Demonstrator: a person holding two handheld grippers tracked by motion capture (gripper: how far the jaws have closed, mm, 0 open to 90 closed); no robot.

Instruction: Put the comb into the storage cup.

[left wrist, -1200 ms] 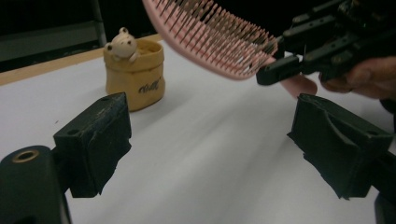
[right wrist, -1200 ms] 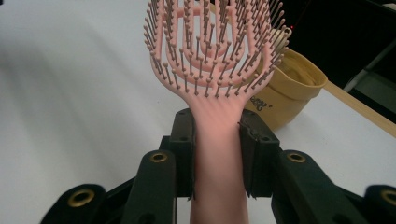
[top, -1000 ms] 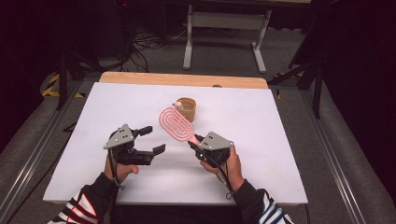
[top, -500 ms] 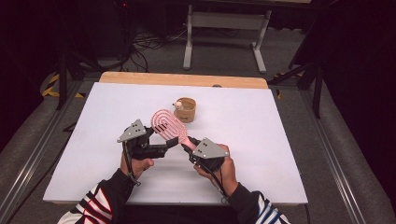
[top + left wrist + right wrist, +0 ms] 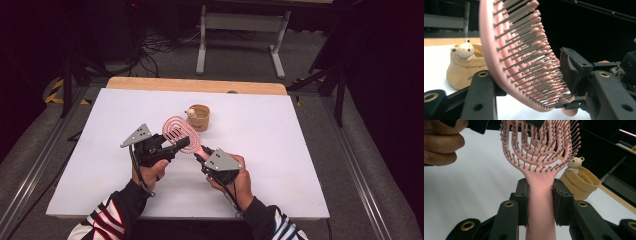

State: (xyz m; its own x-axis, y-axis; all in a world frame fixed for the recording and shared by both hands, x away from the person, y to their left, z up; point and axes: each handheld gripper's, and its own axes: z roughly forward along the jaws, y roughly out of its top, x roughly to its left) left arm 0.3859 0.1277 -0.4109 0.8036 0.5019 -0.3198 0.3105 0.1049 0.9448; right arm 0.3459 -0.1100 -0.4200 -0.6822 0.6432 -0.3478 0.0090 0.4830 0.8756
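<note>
Two grippers meet over the white table, both on one pink hairbrush. The right gripper pinches the brush's handle: in the right gripper view the black jaws press flat against either side of the handle, with the bristled head rising above them. The left gripper has just been closing its jaws, and the head of the brush sits between them. In the left gripper view one jaw lies against the smooth back of the head and the other pushes into the bristle tips, so the head is clamped. The brush is held up off the table, near the front middle. Just behind it stands a small tan cup with a little bear figure on its rim.
</note>
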